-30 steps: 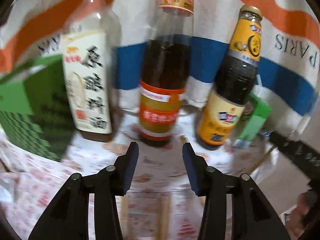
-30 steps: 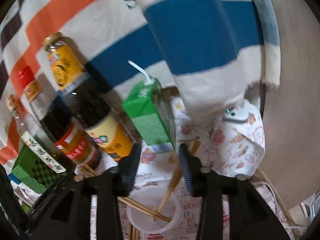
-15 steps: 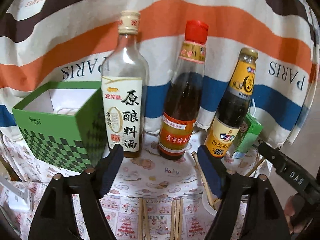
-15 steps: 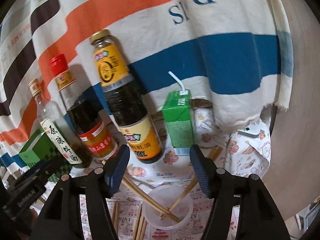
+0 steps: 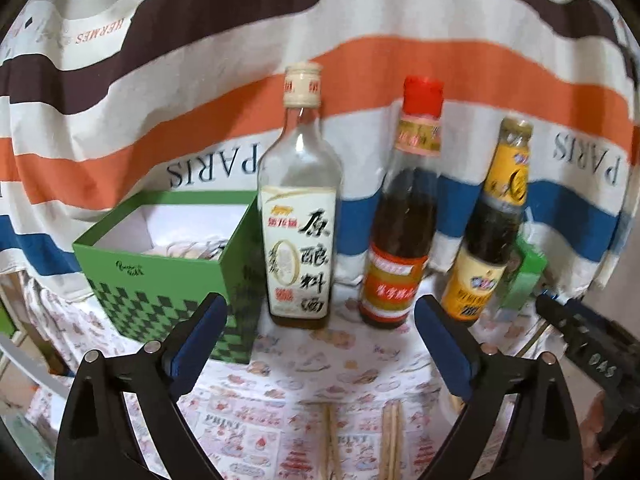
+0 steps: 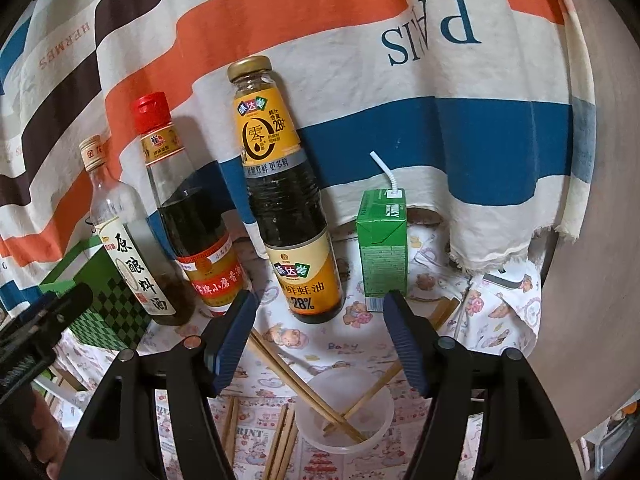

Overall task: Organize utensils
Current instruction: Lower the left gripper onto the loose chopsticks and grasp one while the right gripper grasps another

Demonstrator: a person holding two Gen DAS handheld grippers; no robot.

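Both the left gripper (image 5: 320, 344) and the right gripper (image 6: 320, 336) are held wide apart, with nothing between the jaws. Only in the right wrist view is a clear plastic cup (image 6: 344, 412) seen, near, with wooden chopsticks (image 6: 304, 388) leaning in it. Only in the left wrist view is the white inside of the green checked box (image 5: 168, 264) at far left shown. More loose chopsticks (image 5: 390, 440) are seen lying flat on the printed tablecloth (image 5: 320, 360).

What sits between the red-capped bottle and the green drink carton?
The dark sauce bottle with the yellow label stands between the red-capped bottle and the green drink carton. The right wrist view shows it best.
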